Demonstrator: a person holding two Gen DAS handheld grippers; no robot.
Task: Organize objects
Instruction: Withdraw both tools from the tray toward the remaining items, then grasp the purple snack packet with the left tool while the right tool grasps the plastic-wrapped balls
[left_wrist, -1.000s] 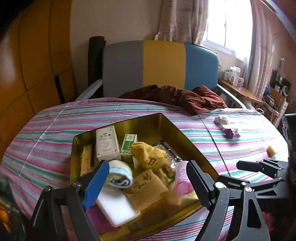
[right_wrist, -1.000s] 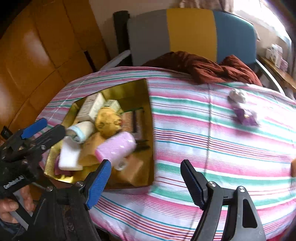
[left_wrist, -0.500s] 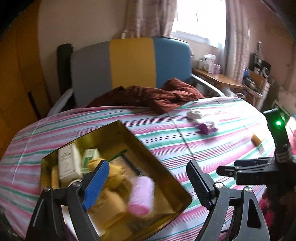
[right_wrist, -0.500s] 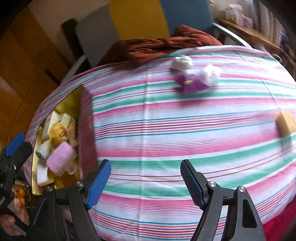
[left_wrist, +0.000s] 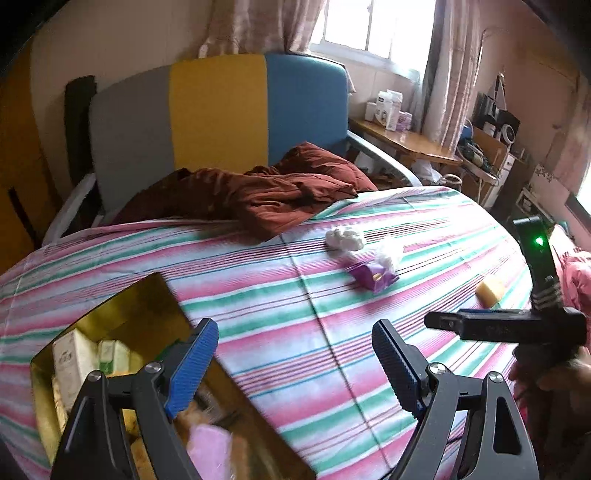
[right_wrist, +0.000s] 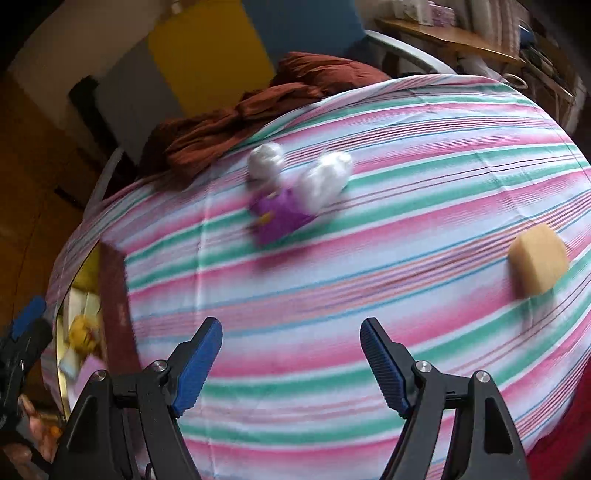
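Observation:
A gold tin (left_wrist: 155, 295) at the table's left holds several items, among them white boxes and a pink roll (left_wrist: 210, 452). My left gripper (left_wrist: 293, 365) hangs open and empty over the striped cloth beside the tin's right wall. Loose on the cloth lie a white wad (left_wrist: 345, 238), a purple packet (left_wrist: 371, 275) with a second white wad on it, and a yellow sponge block (left_wrist: 489, 291). In the right wrist view my right gripper (right_wrist: 290, 360) is open and empty above the cloth, short of the purple packet (right_wrist: 279, 219) and left of the sponge (right_wrist: 537, 266). The tin (right_wrist: 112, 306) is at far left.
A dark red cloth (left_wrist: 266, 192) lies bunched at the table's far edge against a grey, yellow and blue chair (left_wrist: 218, 110). A wooden shelf (left_wrist: 406, 142) with boxes stands under the window at the right. A person's hand (left_wrist: 565, 376) holds the right gripper's handle.
Both grippers have swung right, away from the tin and over the open cloth. The purple packet, white wads and sponge now sit nearer in both views. Both stayed open.

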